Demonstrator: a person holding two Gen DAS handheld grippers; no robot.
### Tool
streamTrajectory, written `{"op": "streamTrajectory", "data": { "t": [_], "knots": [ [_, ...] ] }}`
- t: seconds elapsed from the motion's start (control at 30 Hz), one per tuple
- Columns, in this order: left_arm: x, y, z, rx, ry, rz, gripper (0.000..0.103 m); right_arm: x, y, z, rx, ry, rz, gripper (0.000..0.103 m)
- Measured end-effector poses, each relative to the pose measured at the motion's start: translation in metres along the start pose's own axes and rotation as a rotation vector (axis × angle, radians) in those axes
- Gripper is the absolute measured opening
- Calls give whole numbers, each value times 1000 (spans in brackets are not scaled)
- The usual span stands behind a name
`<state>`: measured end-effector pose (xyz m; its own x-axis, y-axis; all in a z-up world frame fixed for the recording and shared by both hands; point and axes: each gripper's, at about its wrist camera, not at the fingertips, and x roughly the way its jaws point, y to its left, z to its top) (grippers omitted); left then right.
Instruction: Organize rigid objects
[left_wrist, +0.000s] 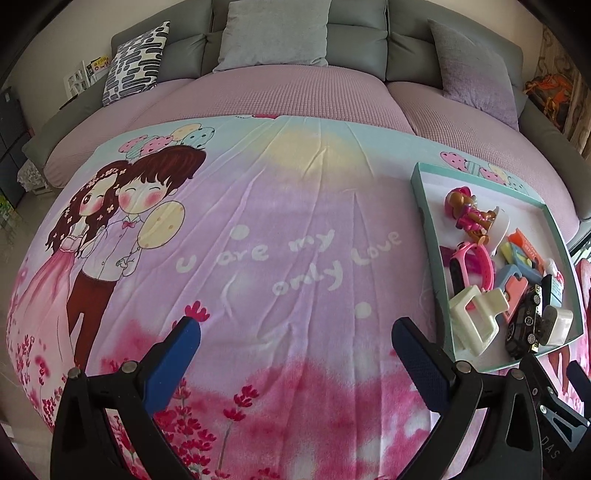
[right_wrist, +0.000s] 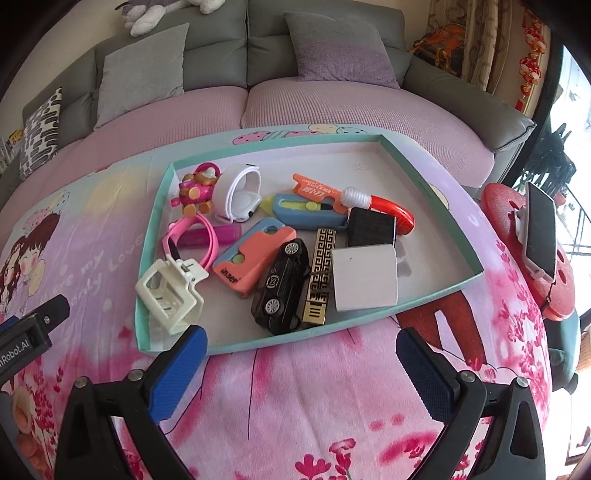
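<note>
A shallow teal-rimmed tray lies on a printed pink cloth and holds several small rigid things: a cream hair claw, a black toy car, a white block, a gold-patterned bar, a pink doll, a pink bracelet. My right gripper is open and empty just in front of the tray's near rim. My left gripper is open and empty over bare cloth, left of the tray.
A grey sofa with cushions runs along the back. A red perforated stand with a phone sits right of the tray. The left gripper's body shows at the left edge of the right wrist view.
</note>
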<state>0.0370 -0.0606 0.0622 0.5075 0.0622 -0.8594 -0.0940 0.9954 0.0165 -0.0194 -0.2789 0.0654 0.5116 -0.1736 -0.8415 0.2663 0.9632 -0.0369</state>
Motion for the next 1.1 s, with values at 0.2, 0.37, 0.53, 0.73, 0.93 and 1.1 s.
{"op": "streamTrajectory", "data": {
  "t": [0.2, 0.37, 0.53, 0.73, 0.93, 1.1],
  "knots": [
    [6, 8, -19, 21, 46, 48, 103, 5, 12, -19, -19, 46, 25, 103],
    [8, 11, -25, 38, 62, 56, 103, 8, 19, -21, -42, 47, 31, 103],
    [11, 12, -24, 36, 75, 38, 103, 12, 19, -21, -57, 60, 20, 103],
    [21, 14, -24, 42, 113, 22, 103, 17, 13, -17, -61, 63, 1, 103],
    [25, 16, -24, 55, 128, 32, 103, 24, 2, -16, -36, 83, -9, 103],
    [28, 15, -25, 65, 139, 36, 103, 25, -1, -15, -27, 75, -11, 103]
  ]
}}
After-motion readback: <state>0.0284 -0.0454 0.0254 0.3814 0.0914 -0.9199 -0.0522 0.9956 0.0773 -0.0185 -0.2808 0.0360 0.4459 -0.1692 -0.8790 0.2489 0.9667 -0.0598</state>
